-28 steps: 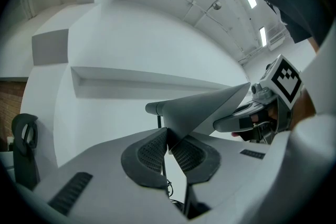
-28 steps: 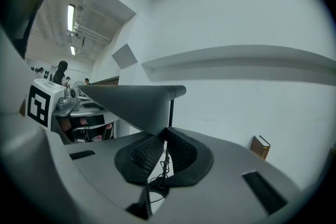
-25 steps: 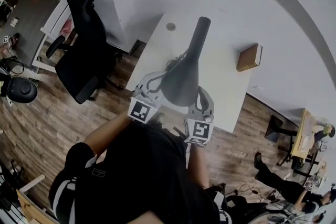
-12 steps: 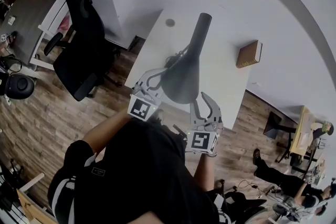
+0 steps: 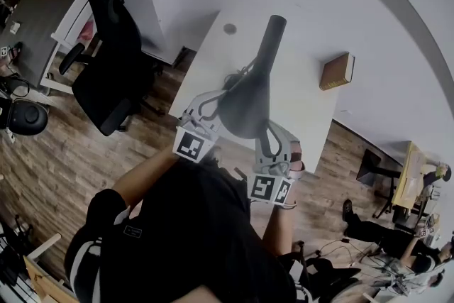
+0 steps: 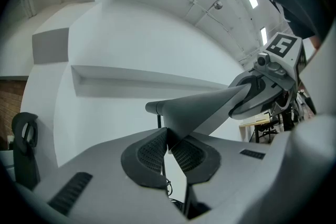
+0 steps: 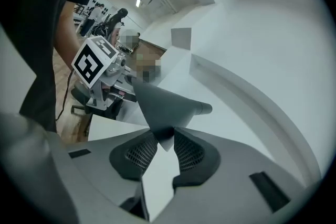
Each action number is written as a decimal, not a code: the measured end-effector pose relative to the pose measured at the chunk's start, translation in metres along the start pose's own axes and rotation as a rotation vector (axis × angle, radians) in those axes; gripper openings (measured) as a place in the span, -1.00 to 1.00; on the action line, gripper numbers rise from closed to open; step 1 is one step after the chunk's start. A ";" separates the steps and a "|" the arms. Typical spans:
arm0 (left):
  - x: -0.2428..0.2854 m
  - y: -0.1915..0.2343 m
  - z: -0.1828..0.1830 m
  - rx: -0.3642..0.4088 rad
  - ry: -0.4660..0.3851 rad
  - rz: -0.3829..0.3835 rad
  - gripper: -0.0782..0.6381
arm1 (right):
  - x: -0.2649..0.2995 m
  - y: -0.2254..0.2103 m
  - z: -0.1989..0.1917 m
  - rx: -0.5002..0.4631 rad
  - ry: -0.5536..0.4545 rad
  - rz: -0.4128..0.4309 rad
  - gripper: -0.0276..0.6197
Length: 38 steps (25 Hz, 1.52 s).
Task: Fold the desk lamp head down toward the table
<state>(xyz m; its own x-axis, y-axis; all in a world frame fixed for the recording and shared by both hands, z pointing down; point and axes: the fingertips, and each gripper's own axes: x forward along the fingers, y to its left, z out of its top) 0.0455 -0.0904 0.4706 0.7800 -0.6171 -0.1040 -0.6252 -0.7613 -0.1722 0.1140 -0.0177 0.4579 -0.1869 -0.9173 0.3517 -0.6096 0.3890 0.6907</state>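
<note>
- The lamp head hangs over the white table, between both grippers. Its wide mouth faces us and its neck points away.
- left gripper: jaws pinched nearly together on the thin rim.
- right gripper: jaws have just been closing. The opposite rim edge sits between them, and the pads look to touch it on both sides.
- We'd confirm the right-hand bite first, then lower both hands together along the hinge arc without twisting.
- The rim is thin and both bites are shallow, so we judge slip the main risk. Keep the pull in line with the jaws.
- The lamp head is a smooth, matte, dark grey cone that tapers to a tube.
- The pads are dark with a grid texture. The table is flat and plain.
</note>
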 end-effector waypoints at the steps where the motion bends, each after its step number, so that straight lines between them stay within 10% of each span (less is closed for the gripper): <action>1: 0.000 0.000 0.000 0.000 0.001 0.000 -0.67 | 0.000 0.000 0.001 0.000 -0.003 0.003 -0.57; 17: -0.016 -0.004 -0.013 0.078 0.079 -0.043 -0.67 | 0.002 0.001 -0.003 -0.014 -0.005 0.021 -0.57; 21: -0.034 -0.008 -0.015 0.124 0.111 -0.141 -0.33 | 0.001 0.000 -0.003 -0.010 -0.008 0.024 -0.57; 38: -0.040 -0.037 0.028 0.604 0.168 -0.468 -0.07 | -0.001 0.001 -0.004 -0.031 -0.005 0.038 -0.57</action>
<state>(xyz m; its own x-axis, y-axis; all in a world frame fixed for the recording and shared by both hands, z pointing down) 0.0381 -0.0323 0.4541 0.9142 -0.3175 0.2519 -0.0719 -0.7388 -0.6701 0.1166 -0.0164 0.4608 -0.2135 -0.9021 0.3750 -0.5778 0.4262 0.6961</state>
